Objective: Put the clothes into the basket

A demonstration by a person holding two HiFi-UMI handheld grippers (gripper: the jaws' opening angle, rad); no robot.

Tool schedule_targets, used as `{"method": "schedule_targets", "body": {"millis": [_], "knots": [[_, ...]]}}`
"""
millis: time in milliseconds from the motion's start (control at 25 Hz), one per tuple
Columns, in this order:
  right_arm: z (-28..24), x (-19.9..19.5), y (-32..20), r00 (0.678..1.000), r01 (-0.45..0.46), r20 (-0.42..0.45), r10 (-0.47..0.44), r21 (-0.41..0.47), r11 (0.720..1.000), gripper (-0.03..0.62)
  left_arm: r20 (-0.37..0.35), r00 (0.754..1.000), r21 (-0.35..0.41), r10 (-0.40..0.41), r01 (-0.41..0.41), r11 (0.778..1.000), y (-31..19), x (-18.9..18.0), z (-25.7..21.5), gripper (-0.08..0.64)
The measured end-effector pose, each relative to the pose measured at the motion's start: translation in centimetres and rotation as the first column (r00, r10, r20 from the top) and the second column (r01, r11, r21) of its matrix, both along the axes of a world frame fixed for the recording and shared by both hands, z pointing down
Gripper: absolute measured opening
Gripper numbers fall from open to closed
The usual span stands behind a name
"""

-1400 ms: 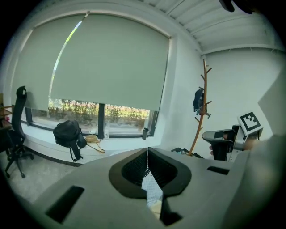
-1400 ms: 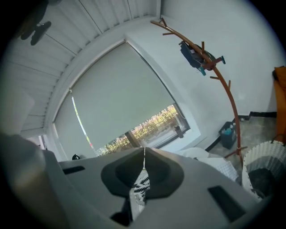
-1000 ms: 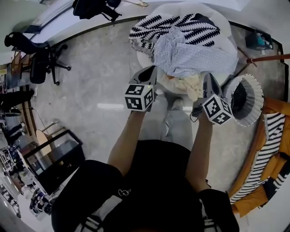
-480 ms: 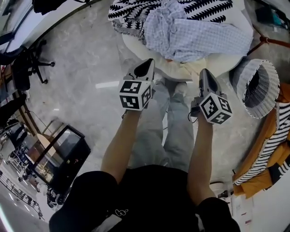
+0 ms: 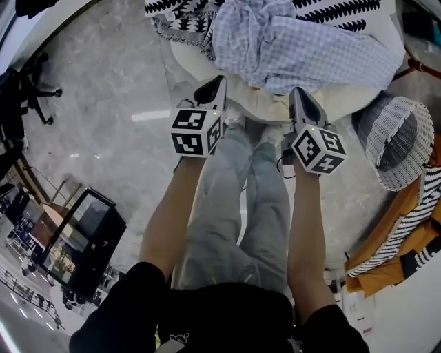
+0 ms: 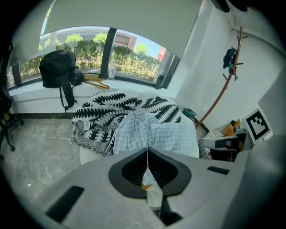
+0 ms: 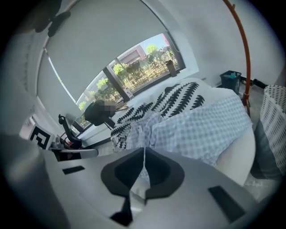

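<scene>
A light blue checked shirt (image 5: pixel 310 48) lies on top of a black-and-white leaf-patterned garment (image 5: pixel 179 21) on a round white table (image 5: pixel 255 103). A white wicker basket (image 5: pixel 406 148) stands on the floor to the table's right. My left gripper (image 5: pixel 219 81) and right gripper (image 5: pixel 295 91) are side by side at the table's near edge, both shut with nothing between the jaws. The left gripper view shows the shirt (image 6: pixel 152 134) just beyond the closed left gripper (image 6: pixel 147 154). The right gripper view shows the shirt (image 7: pixel 201 125) ahead of the right gripper (image 7: pixel 144 154) and the basket (image 7: pixel 275 120) at the right edge.
Orange and striped clothes (image 5: pixel 406 234) lie on the floor below the basket. A black office chair (image 5: pixel 21 89) and a black glass-fronted cabinet (image 5: pixel 76 248) stand to the left. A black backpack (image 6: pixel 58 71) sits on the window sill, and a wooden coat stand (image 6: pixel 223 85) rises behind the table.
Both grippers have sunk, still shut and side by side. The head view has tipped further down, so the table has slid toward the top edge and the grey-trousered legs show.
</scene>
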State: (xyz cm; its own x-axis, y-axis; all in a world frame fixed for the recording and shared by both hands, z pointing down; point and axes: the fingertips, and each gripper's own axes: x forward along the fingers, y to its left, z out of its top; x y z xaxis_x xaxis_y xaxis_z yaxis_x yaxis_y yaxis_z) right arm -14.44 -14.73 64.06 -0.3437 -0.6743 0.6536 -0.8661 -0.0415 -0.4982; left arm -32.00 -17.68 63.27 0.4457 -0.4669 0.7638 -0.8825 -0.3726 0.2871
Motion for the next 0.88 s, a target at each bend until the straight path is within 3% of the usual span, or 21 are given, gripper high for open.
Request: {"method": "schedule_targets", "body": {"millis": [240, 280, 360, 400, 480, 560, 680, 760, 880], "knots": [[4.6, -3.9, -2.0, 0.994, 0.106, 0.030, -0.105, -0.041, 0.994, 0.018, -0.004, 1.000, -0.022, 0.016, -0.017, 1.000, -1.0, -1.4, 4.7, 0.011], [5.1, -4.3, -2.5, 0.993, 0.119, 0.031, -0.118, -0.046, 0.992, 0.035, -0.005, 1.000, -0.025, 0.025, -0.026, 0.999, -1.3, -1.6, 5.3, 0.011], [6.0, -5.1, -3.6, 0.988, 0.151, 0.026, -0.149, -0.056, 0.987, 0.138, -0.001, 0.999, -0.035, 0.039, -0.039, 0.999, -1.9, -2.3, 6.5, 0.025], [6.4, -5.3, -4.3, 0.986, 0.165, 0.019, -0.164, -0.061, 0.985, 0.161, 0.003, 0.999, -0.043, 0.045, -0.044, 0.998, -2.4, -2.5, 7.1, 0.067], [7.0, -5.5, -5.9, 0.983, 0.185, -0.006, -0.186, -0.063, 0.981, 0.167, 0.010, 0.998, -0.061, 0.058, -0.057, 0.996, -3.5, -2.7, 8.5, 0.132], [7.8, -5.7, -7.4, 0.977, 0.205, -0.038, -0.208, -0.062, 0.977, 0.187, 0.018, 0.997, -0.070, 0.072, -0.071, 0.995, -4.5, -2.6, 9.8, 0.150], [9.3, -5.6, -9.3, 0.967, 0.224, -0.110, -0.231, -0.066, 0.972, 0.215, 0.007, 0.998, -0.074, 0.070, -0.070, 0.995, -6.0, -2.5, 11.9, 0.174], [10.2, -5.1, -10.8, 0.948, 0.232, -0.204, -0.242, -0.071, 0.970, 0.234, -0.016, 0.998, -0.072, 0.062, -0.063, 0.995, -7.2, -2.5, 12.9, 0.193], [10.8, -4.1, -13.1, 0.875, 0.289, -0.386, -0.291, -0.064, 0.955, 0.257, -0.048, 0.998, -0.076, 0.049, -0.053, 0.996, -8.5, -2.3, 14.2, 0.221]]}}
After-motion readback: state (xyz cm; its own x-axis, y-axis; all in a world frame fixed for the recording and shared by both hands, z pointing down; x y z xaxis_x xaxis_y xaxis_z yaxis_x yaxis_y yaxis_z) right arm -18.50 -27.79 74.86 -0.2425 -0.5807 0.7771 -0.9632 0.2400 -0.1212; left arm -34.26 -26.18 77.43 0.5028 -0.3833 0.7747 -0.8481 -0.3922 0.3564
